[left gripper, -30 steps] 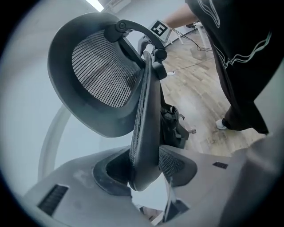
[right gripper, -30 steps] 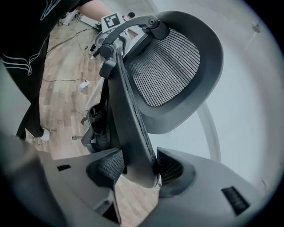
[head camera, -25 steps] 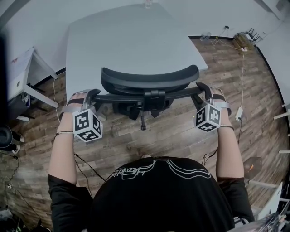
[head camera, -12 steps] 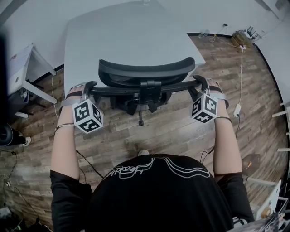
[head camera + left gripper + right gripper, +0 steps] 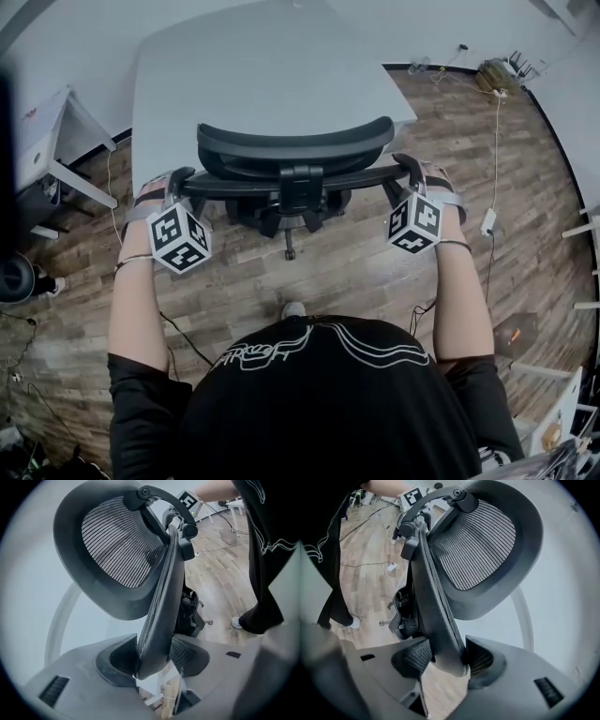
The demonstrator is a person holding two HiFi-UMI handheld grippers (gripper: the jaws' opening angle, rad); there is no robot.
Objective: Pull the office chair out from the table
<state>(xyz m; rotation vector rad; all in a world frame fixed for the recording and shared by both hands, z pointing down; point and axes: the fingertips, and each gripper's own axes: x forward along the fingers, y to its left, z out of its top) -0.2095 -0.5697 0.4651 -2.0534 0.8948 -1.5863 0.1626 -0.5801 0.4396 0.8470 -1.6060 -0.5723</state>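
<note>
The office chair [image 5: 295, 155] stood with its back to the person, at the near edge of the grey worktop [image 5: 244, 75]. Seen from the head view, its curved mesh headrest [image 5: 292, 141] overlapped that edge, and its base hung over the wooden floor [image 5: 356, 262] just in front of it. The top of the backrest [image 5: 291, 180] ran as a dark bar from one hand to the other. The left gripper [image 5: 178, 178] had its jaws on the left end of that bar. In the left gripper view the rim of the backrest [image 5: 159, 620] sat between the two pads of the left gripper [image 5: 152, 656] and touched both, while the jaws were opening. The right gripper [image 5: 408, 164] was clamped on the right end of the bar. In the right gripper view the right gripper [image 5: 445, 658] had both pads pressed against the backrest rim [image 5: 436, 616], one on each face. Both gripper views looked along the backrest towards the headrest [image 5: 117, 550] [image 5: 483, 550], with the pale worktop behind it. Each gripper bore a marker cube [image 5: 178, 239] [image 5: 412, 223] turned up towards the head camera, and both forearms reached straight forward. The toe of a shoe [image 5: 293, 309] showed on the floor between the person and the chair. Cables [image 5: 492, 112] trailed along the floor at the right. A white desk [image 5: 47, 150] stood at the left, well apart from the chair.
</note>
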